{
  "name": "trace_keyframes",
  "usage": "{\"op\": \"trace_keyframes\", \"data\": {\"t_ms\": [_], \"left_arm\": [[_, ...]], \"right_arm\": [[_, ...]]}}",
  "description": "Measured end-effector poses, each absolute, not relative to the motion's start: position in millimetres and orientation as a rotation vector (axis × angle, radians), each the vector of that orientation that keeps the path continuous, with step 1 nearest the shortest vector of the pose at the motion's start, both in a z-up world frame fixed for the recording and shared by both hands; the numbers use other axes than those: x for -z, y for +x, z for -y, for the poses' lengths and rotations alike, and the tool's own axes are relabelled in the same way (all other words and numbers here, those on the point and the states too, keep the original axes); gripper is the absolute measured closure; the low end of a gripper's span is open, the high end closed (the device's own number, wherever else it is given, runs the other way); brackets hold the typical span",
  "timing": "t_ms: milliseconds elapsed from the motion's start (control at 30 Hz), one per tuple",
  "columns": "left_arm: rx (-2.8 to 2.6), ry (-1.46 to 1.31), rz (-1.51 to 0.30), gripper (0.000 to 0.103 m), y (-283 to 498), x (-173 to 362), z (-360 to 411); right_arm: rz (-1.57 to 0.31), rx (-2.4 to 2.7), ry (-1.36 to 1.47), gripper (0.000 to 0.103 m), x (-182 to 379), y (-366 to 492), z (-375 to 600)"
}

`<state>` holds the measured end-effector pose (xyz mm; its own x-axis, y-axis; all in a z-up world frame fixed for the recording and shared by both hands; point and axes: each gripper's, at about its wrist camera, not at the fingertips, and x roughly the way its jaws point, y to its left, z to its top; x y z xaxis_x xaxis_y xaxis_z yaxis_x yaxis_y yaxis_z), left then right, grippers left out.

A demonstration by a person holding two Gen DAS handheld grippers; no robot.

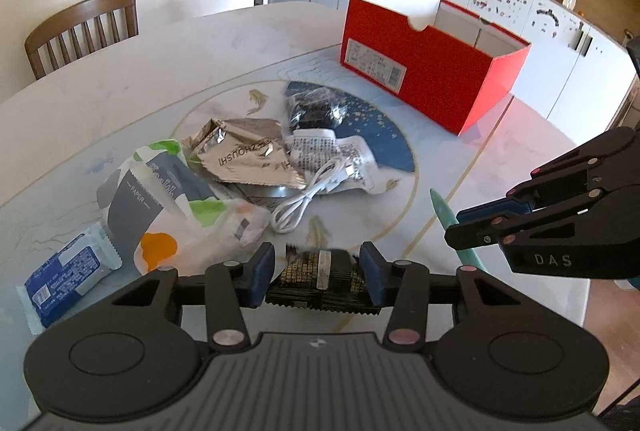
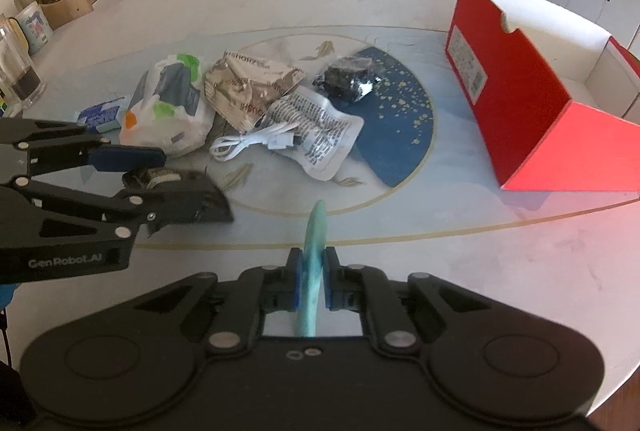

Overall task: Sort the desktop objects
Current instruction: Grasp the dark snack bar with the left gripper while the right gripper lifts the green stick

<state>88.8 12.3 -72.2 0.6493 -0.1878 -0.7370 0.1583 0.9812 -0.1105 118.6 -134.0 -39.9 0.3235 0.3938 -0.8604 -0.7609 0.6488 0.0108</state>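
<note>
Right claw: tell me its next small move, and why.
Probably carry the thin teal stick right toward the red box and let go over its open top. The right claw is already shut on the stick, the box looks empty, and the left claw is occupied gripping a black packet.

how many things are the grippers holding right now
2. The left gripper is shut on a black gold-printed packet; the right gripper is shut on a thin teal stick. Nothing else looks held.
</note>
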Motion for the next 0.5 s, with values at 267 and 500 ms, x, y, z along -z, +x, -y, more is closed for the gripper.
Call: {"op": "trace_keyframes", "data": {"t_ms": [267, 500], "left_arm": [[0.194, -0.056, -0.855, 0.103, 88.8, 64.2, -6.9], [0.222, -0.061, -0.866, 0.078, 85.3, 64.4, -5.7]], "right_arm": [[-0.947, -0.793, -0.426, 0.095, 23.6, 126.6, 149.1], [-0.950, -0.797, -0.416, 0.095, 22.8, 132.1, 158.9]]}}
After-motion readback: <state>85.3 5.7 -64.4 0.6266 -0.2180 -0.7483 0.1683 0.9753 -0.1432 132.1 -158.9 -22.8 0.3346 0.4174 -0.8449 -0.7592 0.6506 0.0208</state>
